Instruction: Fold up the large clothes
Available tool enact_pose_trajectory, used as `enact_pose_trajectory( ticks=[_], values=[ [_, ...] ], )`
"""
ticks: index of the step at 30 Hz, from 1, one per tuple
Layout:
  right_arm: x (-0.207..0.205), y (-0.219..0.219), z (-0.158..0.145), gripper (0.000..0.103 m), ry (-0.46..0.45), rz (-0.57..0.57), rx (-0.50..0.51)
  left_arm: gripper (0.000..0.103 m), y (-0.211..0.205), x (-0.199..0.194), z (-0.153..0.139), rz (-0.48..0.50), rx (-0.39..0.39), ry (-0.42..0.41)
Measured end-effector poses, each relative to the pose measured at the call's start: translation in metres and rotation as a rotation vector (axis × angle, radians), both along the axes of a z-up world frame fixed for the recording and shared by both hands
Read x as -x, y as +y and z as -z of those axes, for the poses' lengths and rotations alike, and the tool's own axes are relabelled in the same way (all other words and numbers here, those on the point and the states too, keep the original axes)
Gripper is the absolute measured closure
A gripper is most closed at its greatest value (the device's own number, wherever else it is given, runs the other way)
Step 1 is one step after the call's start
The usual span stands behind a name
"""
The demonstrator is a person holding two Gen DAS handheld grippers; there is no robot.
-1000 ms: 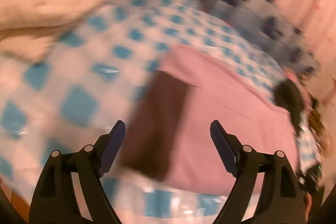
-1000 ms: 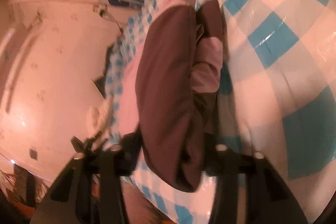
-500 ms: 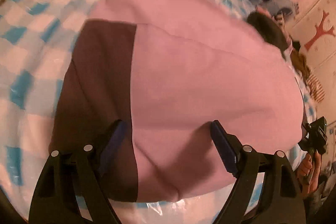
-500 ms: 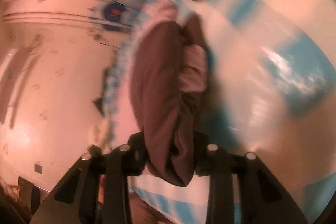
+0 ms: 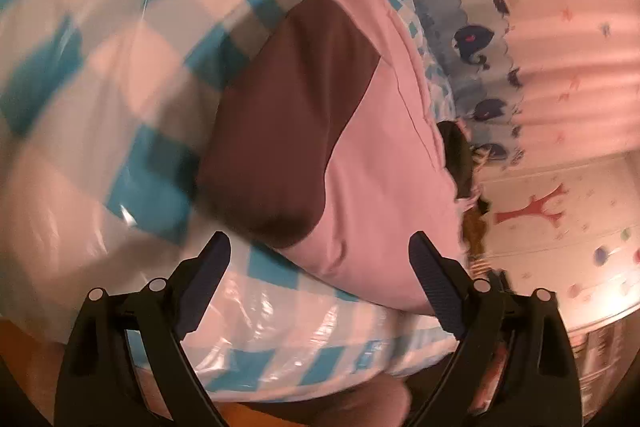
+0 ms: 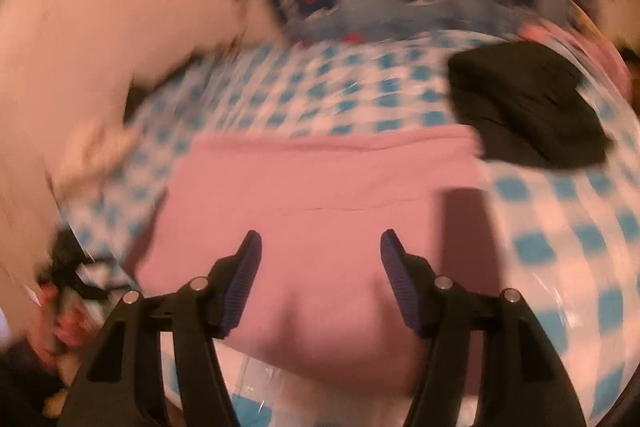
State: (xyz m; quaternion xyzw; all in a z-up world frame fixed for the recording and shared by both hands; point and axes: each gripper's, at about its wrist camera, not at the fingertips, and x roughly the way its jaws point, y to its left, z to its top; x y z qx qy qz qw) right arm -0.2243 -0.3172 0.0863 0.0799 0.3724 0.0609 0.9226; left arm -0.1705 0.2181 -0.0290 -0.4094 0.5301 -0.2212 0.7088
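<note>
So the right gripper (image 6: 320, 259) just let go — half a second back it had the dark brown part of the garment bunched between its fingers, and now its jaws are opening with nothing between them, hovering over flat fabric. The soft pink-and-brown folded garment (image 5: 360, 155) is lying on the shiny blue-and-white checked plastic table cover (image 5: 100, 47), near the front edge, brown panel on one side and pink on the other. From the right wrist view the pink layer (image 6: 320, 195) looks smooth, one seam line running across it.

The left gripper (image 5: 320, 279) is empty too, jaws spread wide and opening a bit more, just short of the garment's near edge.

My read — that fold has been laid down and released, so this piece is close to done. There's a black crumpled garment (image 6: 528, 107) further back on the cover, touching the pink corner; possibly the next one.
</note>
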Motion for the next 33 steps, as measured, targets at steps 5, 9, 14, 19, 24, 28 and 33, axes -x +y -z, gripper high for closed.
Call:
enact_pose_trajectory(
  ticks=[5,9,14,19,24,28,33],
  values=[
    [-0.047,0.031,0.091,0.041,0.272,-0.027,0.115,0.016,-0.011,-0.008,0.025,-0.053,0.020,0.023],
    [-0.042,0.022,0.078,0.041,0.243,0.022,0.049,0.015,-0.019,-0.017,0.028,-0.090,0.028,-0.020],
    [-0.023,0.046,0.034,0.033,0.071,0.018,0.076,0.014,-0.025,-0.022,0.027,-0.137,0.027,-0.075],
    [-0.063,0.065,0.094,0.027,0.250,0.015,0.155,0.014,-0.025,-0.027,0.036,-0.142,0.002,-0.058],
    [-0.055,0.073,0.051,0.027,0.072,0.054,0.122,0.014,-0.031,-0.043,0.037,-0.118,-0.047,-0.052],
    [-0.081,0.079,0.056,0.027,0.084,0.067,0.136,0.011,-0.031,-0.052,0.043,-0.150,-0.032,-0.036],
    [-0.102,0.090,0.097,0.024,0.199,0.073,0.214,0.011,-0.039,-0.053,0.018,-0.155,-0.051,-0.146]
  ],
)
